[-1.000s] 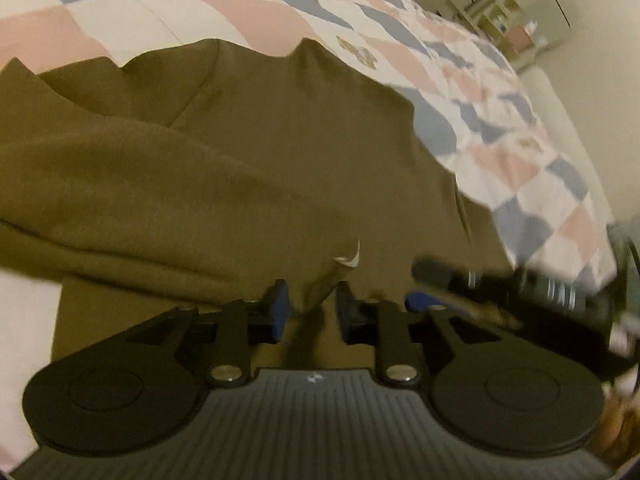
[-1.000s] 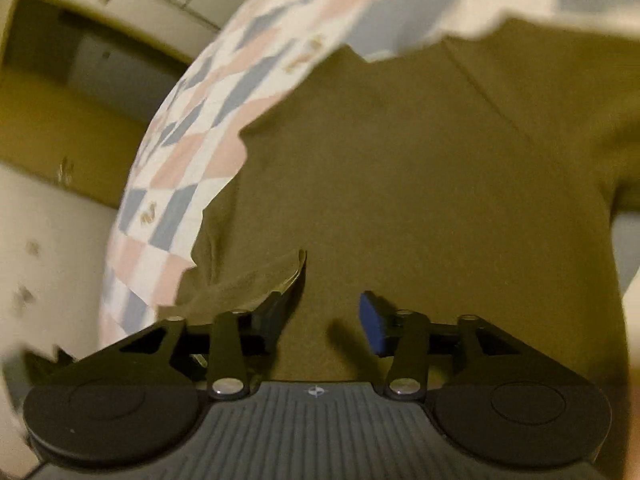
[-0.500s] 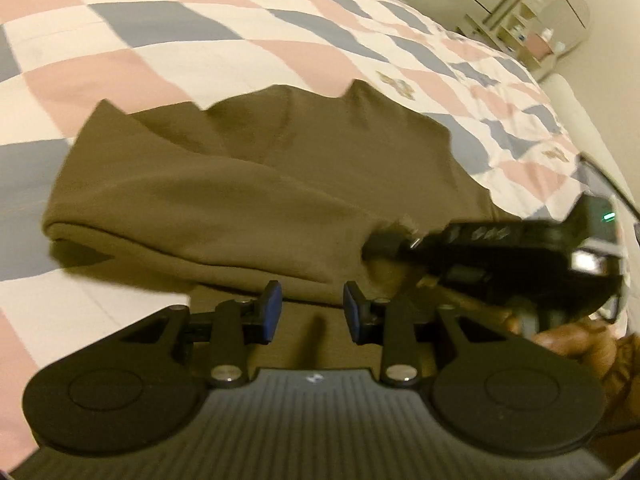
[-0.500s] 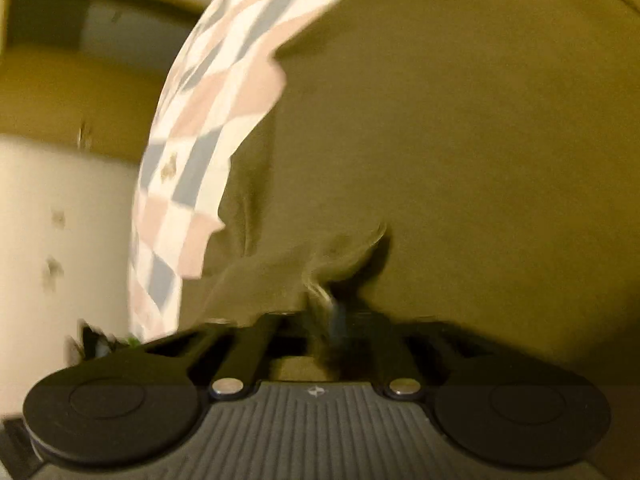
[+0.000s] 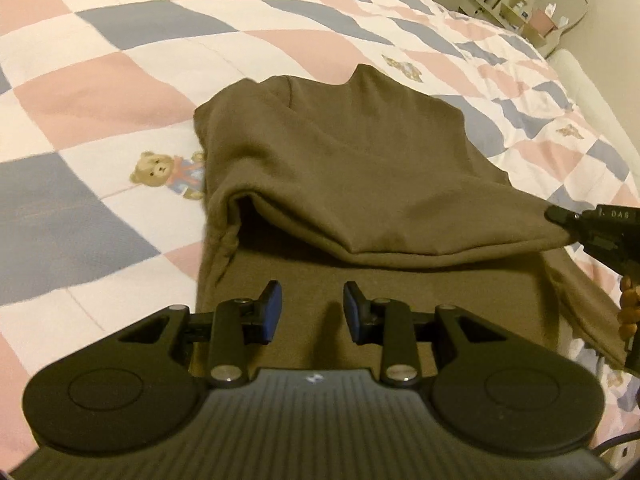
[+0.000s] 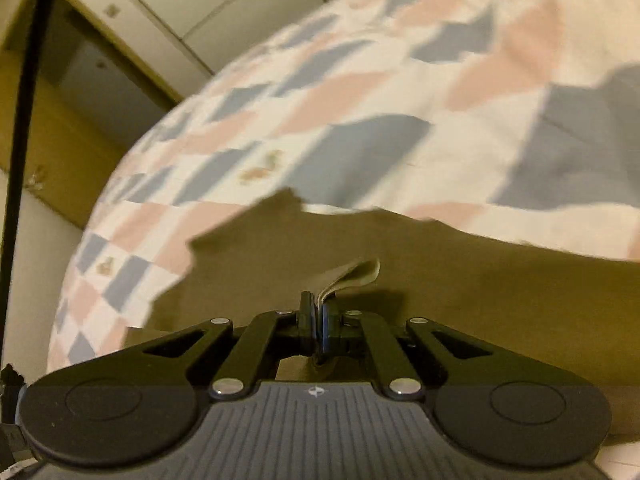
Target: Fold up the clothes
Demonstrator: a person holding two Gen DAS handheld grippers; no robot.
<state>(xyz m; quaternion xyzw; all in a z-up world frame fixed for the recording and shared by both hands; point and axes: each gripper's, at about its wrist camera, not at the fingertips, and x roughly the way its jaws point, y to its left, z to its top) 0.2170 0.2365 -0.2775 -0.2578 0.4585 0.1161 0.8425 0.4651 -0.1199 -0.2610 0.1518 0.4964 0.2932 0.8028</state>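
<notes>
On the bed [image 5: 120, 80], across its pink, grey and white checked quilt with teddy-bear prints, the olive-brown garment [image 5: 360, 168] lies partly doubled over itself, its top layer raised toward the right side of my left wrist view. My right tongs [image 6: 319, 328] have just pressed together and now pinch a corner of the cloth, a pale strip of its edge curling out above the pads; from the left wrist view they [image 5: 568, 220] appear at the frame's edge, holding that corner up so the fold stays taut and open. A hand [image 5: 628, 308] shows just below them. My left tongs [image 5: 309, 308] hang spread above the flat lower layer, nothing between the blue pads [image 5: 272, 308], touching no cloth that I can see. I judge they wait there to take the near left corner, where the fabric bunches into small wrinkles, so both corners can travel together. Beyond the bed, a shelf unit [image 5: 540, 4] stands against the far wall, well apart from the work.
</notes>
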